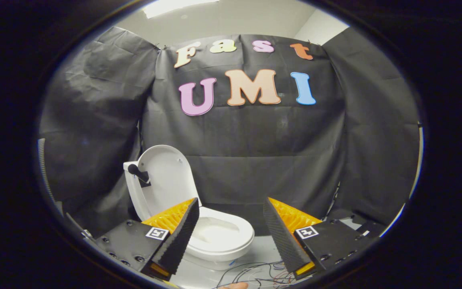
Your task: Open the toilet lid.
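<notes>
Fingers of hand-held gripper spread wide (gripping nothing), toilet lid upright beyond.

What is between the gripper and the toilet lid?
Nothing. In the gripper view the open gripper holds nothing, and the raised toilet lid stands beyond its left finger, above the toilet bowl; the stretch between is bare.

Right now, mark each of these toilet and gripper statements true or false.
1. The toilet lid stands raised. True.
2. The gripper is shut on the lid. False: its fingers are spread apart, holding nothing.
3. The toilet bowl lies beyond the fingers, nearer the left one. True.
4. Loose wires lie on the floor by the bowl. True.
5. The lid covers the seat. False: the seat is exposed.
</notes>
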